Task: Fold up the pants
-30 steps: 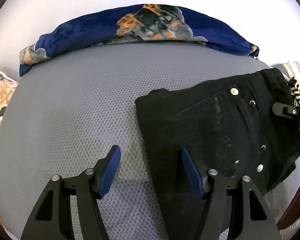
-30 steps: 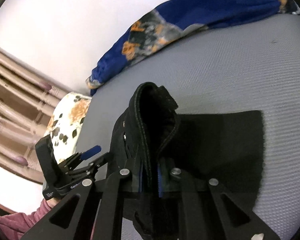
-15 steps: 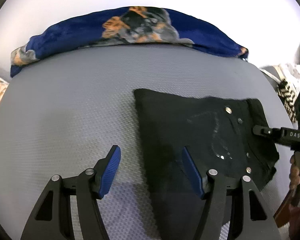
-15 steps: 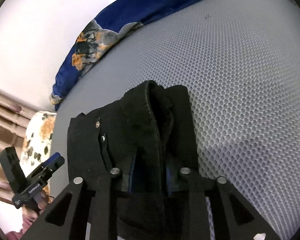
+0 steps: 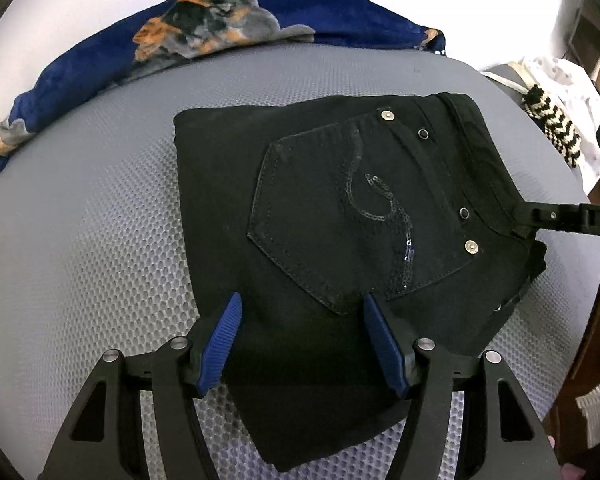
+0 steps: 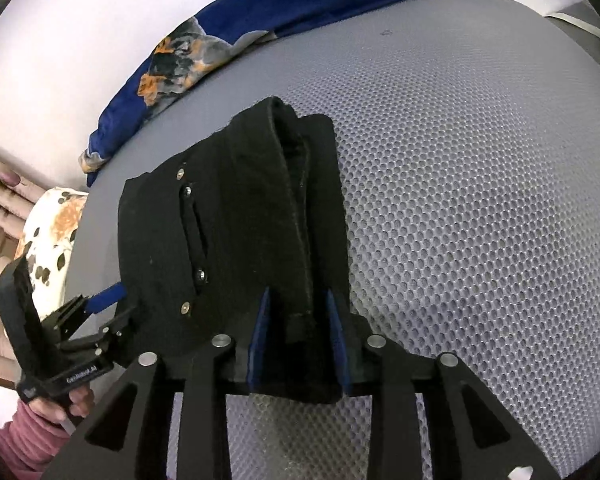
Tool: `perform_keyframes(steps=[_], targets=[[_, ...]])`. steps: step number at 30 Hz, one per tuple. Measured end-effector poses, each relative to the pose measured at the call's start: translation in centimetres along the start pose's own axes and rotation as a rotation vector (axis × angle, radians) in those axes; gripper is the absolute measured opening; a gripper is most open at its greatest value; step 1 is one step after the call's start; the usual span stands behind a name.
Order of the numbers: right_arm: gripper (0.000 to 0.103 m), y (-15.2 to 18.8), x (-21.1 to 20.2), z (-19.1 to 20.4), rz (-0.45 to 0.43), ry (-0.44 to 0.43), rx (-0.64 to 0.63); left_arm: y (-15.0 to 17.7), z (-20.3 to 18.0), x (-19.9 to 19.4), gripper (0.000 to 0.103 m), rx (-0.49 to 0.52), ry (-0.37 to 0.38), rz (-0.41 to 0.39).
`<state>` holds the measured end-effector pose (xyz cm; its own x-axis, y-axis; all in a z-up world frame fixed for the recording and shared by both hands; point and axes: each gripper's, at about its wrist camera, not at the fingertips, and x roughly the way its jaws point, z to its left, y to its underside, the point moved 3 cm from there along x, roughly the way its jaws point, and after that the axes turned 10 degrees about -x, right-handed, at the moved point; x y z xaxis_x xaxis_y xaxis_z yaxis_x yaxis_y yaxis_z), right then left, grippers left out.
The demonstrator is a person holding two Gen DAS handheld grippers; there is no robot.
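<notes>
The black pants (image 5: 340, 220) lie folded into a compact block on the grey mesh mattress (image 5: 100, 240), back pocket with sequins facing up. My left gripper (image 5: 302, 340) is open, its blue pads straddling the near edge of the pants. My right gripper (image 6: 298, 332) has its pads parted around the thick waistband fold (image 6: 296, 240), barely touching it; it shows in the left wrist view (image 5: 520, 216) at the waistband's right edge. The pants also fill the middle of the right wrist view (image 6: 204, 248).
A blue patterned blanket (image 5: 220, 40) lies rolled along the far edge of the mattress, below a white wall. A floral pillow (image 6: 48, 240) sits at the left. White and zigzag-patterned cloth (image 5: 556, 128) lies off the right side.
The waistband end has come down flat onto the folded pants. My right gripper's jaws have opened from a tight pinch. My left gripper has moved over the pants' near edge.
</notes>
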<state>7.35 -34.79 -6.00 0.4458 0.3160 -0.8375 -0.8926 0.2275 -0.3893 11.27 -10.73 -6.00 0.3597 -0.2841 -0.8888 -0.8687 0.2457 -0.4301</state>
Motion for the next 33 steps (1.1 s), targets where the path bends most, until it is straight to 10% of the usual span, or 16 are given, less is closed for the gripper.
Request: perform_keyframes(steps=[5,14,21,33], targets=[[0.059,-0.1,0.2,-0.7,-0.011,0.061,-0.021,-0.5,0.5,-0.8,0.064,-0.039,0.024,0.003],[0.059,-1.1,1.3,-4.1,0.004,-0.262,0.056,-2.3,6.6,-2.9,0.064,-0.254,0.203,-0.012],[0.055,-2.5,2.8,-4.5,0.033,-0.452,0.019,-2.6,9.6,0.5,0.064,-0.415,0.316,0.126],[0.035,-5.3,5.8,-3.3,0.065,-0.533,-0.020,-4.5,7.4,2.9,0.037,-0.343,0.315,0.115]])
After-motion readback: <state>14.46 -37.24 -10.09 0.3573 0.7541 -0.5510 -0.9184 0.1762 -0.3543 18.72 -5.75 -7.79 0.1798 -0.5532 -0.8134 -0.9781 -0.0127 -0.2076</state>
